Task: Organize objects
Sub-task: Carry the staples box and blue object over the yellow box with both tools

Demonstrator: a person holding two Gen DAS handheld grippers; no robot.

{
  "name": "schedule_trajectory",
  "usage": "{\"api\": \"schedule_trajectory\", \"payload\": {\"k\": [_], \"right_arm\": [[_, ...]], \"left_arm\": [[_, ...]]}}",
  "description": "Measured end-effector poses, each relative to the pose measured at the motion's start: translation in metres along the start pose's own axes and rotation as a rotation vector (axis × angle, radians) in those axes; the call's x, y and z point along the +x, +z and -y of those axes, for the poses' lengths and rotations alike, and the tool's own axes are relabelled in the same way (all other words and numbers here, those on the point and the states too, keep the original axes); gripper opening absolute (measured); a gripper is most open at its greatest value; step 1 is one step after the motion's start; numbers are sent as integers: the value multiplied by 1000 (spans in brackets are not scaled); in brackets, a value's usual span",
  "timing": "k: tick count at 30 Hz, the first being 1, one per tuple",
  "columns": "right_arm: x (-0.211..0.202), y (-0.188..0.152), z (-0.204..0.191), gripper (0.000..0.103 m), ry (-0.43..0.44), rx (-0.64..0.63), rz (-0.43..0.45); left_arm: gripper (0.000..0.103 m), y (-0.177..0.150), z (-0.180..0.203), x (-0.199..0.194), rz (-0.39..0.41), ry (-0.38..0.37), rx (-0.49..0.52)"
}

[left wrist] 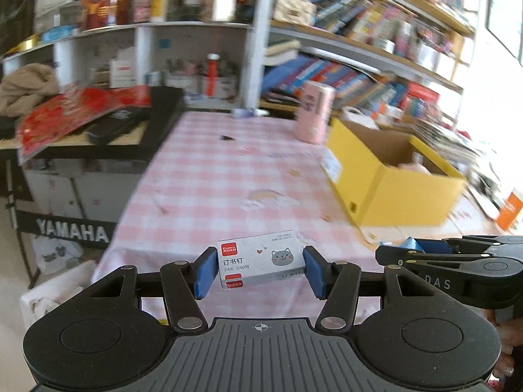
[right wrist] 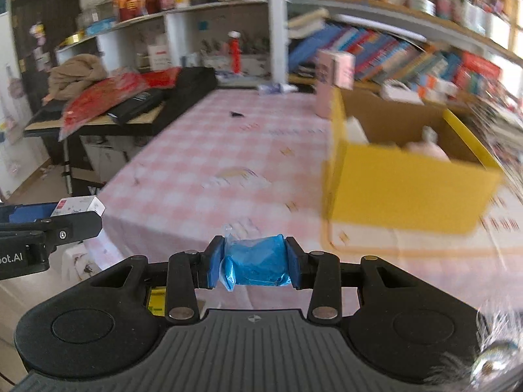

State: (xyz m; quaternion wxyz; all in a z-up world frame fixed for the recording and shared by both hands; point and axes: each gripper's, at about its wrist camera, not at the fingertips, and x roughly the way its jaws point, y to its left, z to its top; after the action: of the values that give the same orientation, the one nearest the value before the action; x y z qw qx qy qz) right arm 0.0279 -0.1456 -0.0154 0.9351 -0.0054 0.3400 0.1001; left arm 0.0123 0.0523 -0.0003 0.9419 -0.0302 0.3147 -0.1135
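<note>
Grippers side by side at the near table edge: left gripper clamps a staple box, right gripper clamps a blue packet. The yellow box lies far-right of both, nearer the right one.

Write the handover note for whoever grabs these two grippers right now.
Left gripper: shut on the staple box, held above the near table edge.
Right gripper: shut on the blue plastic-wrapped roll, also at the near edge.
Yellow box: open, on the pink checked tablecloth, ahead and to the right; some items, too blurred to name, already lie inside.
Done: both items picked up.
Left: probably carry each over the yellow box and release; a small dark object lies farther back on the cloth.
</note>
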Motion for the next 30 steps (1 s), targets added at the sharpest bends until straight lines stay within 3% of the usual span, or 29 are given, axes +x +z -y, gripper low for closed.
{"api": "schedule_trajectory", "payload": {"k": [8, 17, 24, 30], "right_arm": [[-42, -34, 36, 37, -138, 123, 3], [-76, -59, 73, 37, -267, 227, -2], [-87, -65, 96, 37, -320, 263, -9], [-82, -56, 114, 37, -325, 273, -6]], "left_arm": [[55, -5, 49, 3, -18, -152, 122], [55, -6, 93, 10, -31, -272, 201], [55, -5, 118, 22, -46, -325, 237], [55, 6, 132, 32, -31, -324, 252]]}}
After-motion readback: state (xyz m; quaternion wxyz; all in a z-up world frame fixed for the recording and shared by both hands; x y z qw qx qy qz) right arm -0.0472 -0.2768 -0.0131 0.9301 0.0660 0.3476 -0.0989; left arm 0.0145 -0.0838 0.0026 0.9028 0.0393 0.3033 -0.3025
